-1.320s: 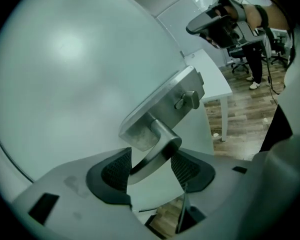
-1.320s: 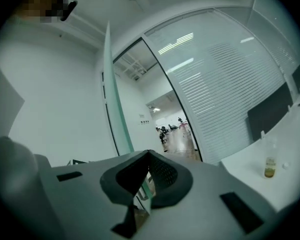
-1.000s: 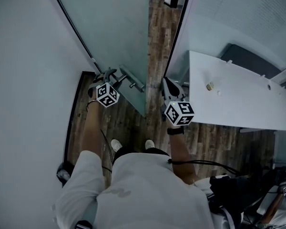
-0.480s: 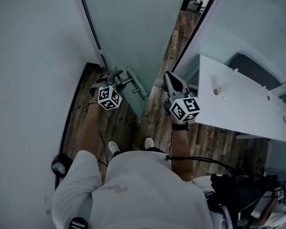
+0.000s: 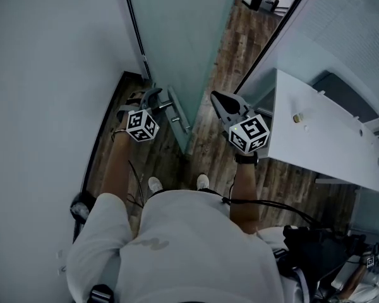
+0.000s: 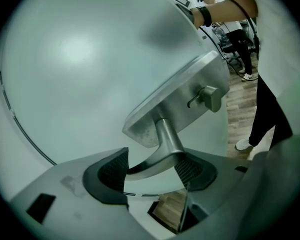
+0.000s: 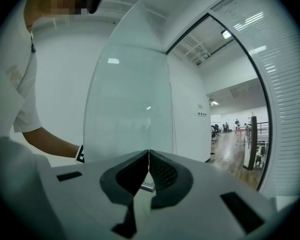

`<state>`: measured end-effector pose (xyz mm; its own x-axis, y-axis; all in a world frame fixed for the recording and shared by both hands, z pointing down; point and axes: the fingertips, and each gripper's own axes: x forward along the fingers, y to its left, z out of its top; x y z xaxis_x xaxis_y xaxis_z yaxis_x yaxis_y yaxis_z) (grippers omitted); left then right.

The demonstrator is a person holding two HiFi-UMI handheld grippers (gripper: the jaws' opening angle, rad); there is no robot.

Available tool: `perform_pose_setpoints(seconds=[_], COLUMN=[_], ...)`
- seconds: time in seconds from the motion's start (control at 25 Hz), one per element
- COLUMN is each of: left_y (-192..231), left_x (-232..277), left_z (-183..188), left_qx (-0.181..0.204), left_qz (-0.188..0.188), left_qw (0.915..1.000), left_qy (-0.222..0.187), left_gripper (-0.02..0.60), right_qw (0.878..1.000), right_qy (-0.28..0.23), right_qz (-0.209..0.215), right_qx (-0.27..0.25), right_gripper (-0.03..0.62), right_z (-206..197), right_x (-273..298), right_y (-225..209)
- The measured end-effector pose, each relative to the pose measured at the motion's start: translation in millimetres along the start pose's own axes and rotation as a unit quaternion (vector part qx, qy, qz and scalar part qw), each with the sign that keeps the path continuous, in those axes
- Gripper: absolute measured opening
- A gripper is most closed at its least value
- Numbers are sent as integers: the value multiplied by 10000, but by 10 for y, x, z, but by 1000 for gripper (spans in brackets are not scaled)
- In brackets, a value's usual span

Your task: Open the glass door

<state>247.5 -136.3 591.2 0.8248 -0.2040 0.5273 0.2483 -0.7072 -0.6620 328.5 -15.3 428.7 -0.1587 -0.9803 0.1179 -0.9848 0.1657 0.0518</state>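
Note:
The frosted glass door (image 5: 183,36) stands ajar, its free edge swung in toward me. My left gripper (image 5: 153,96) is on the metal lever handle (image 5: 177,113) on my side of the door. In the left gripper view the lever (image 6: 165,139) lies across the gap of the left gripper (image 6: 152,171) and touches both pads while the jaws are opening. Above it sit the handle plate (image 6: 185,94) and a thumb-turn lock (image 6: 207,98). My right gripper (image 5: 216,97) is shut on nothing, just right of the door's edge. In its own view the right gripper (image 7: 148,166) faces the glass door (image 7: 135,99).
A white wall (image 5: 50,74) runs close on the left. On the right are a dark-framed partition (image 5: 271,43) and a white desk (image 5: 328,137) with a small knob (image 5: 297,117). Wood flooring (image 5: 230,36) shows through the gap. Cables and bags (image 5: 316,245) lie at the lower right.
The door has swung further toward me and the gap at its edge has widened. Both grippers have moved with it, and the right one has rolled and turned.

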Motion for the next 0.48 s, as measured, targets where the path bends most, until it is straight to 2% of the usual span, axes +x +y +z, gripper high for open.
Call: perform_pose_setpoints(seconds=[0.12,0.2,0.32,0.48], left_y=[10,25,51,40], left_x=[-104,-172,-269,-407], left_z=[-69,-147,-266,-361], left_qx=[-635,-900,-908,-892], left_qz=[255,372,374,383], left_qw=[9975,9950,9951,9952], left_qy=[-189,-211,-70,104], left_gripper=[277,284,284,284], right_qw=[9989,9961,9902,9828], right_qy=[162,358,613,832], right_qz=[380,672,1016,1067], right_qx=[-211,-438,-730,-1259], right_gripper=[4,5,5,7], right_z=[-34,-80,-142,-213], right_x=[172,314,503,656], right_y=[233,395,585,730])
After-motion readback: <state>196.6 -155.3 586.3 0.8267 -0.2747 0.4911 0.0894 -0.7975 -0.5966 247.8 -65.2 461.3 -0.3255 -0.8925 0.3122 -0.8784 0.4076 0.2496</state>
